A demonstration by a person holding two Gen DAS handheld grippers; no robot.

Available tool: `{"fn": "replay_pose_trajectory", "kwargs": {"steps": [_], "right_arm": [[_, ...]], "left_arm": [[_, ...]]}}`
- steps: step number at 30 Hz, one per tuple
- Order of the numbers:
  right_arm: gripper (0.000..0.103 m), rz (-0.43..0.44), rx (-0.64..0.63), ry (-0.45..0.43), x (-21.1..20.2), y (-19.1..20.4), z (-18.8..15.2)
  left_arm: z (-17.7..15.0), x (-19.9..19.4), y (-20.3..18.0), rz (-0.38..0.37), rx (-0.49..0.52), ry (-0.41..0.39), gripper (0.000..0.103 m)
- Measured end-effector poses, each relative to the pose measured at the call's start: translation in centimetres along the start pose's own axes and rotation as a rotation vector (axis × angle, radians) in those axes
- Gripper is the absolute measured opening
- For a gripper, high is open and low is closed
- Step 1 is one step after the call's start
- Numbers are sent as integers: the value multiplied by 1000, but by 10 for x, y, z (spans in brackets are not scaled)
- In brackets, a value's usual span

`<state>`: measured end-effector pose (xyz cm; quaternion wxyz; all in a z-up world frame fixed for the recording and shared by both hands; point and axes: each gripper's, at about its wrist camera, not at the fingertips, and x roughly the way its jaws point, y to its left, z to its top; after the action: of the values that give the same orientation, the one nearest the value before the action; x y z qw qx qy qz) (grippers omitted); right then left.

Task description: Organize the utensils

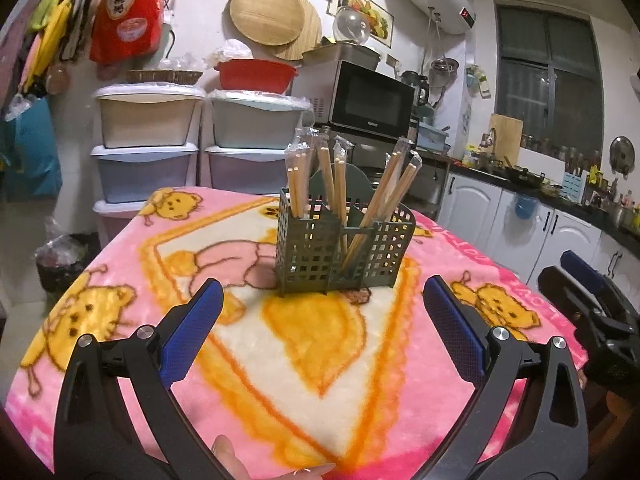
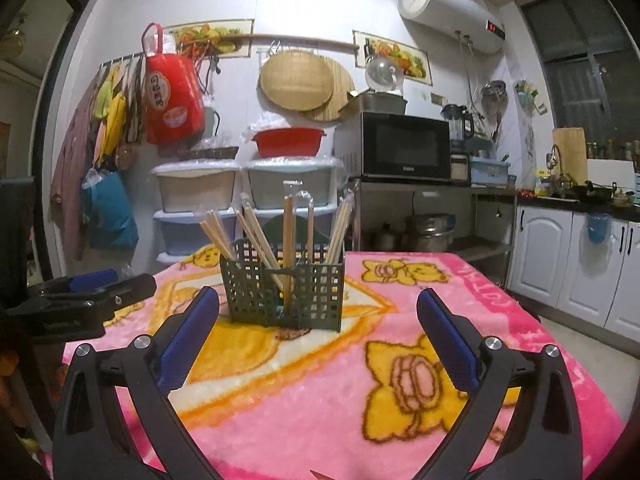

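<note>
Seemingly the sorting is at or near its close: in the left wrist view the left tool (image 1: 323, 332) sits low in the frame with its blue pads spread wide and nothing between them, above the pink blanket on the tabletop (image 1: 400, 400), while the green lattice caddy (image 1: 344, 248) stands upright at mid-frame, well apart from the pads, with wrapped chopsticks (image 1: 298, 184) leaning in several of its compartments; the right tool (image 1: 588, 300) shows at the right edge, its state unclear from here. In the right wrist view the right tool (image 2: 318, 338) is likewise spread and empty at the bottom of the frame, the caddy (image 2: 282, 292) stands just above centre with chopsticks (image 2: 288, 232) fanned out of it, and the left tool (image 2: 80, 292) lies at the left edge. No loose utensil shows on the blanket in either view, so the next move probably calls for checking beyond the frames for strays, or straightening a leaning pair, approaching from above to avoid tipping the light caddy
</note>
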<state>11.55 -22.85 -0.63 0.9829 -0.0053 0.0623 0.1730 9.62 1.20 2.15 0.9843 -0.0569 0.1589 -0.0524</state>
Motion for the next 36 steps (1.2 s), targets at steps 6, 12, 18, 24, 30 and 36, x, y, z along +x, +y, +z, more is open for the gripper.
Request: {"fn": "replay_pose_trajectory", "kwargs": {"steps": [6,12,18,24,30,36], "right_arm": [[96,-12,-15,-53,-6,4,-7],[96,-18,-8,-21,2,7,-12],[96,-15,1,-7,4,7,-13],[96,-17,3,-5,4,7,-13],[96,-18,2,-5,4,7,-13],[96,-19,3,-4,4,7,-13]], "left_arm": [[-7,1,5,32,-19,-22,92],[-14,7,9,63,-21,2,92],[-14,7,11,64,-24,3,92],[-14,7,11,62,-22,4,92],[-14,6,11,64,-26,4,92],[-14,7,11,65,-24,3,92]]}}
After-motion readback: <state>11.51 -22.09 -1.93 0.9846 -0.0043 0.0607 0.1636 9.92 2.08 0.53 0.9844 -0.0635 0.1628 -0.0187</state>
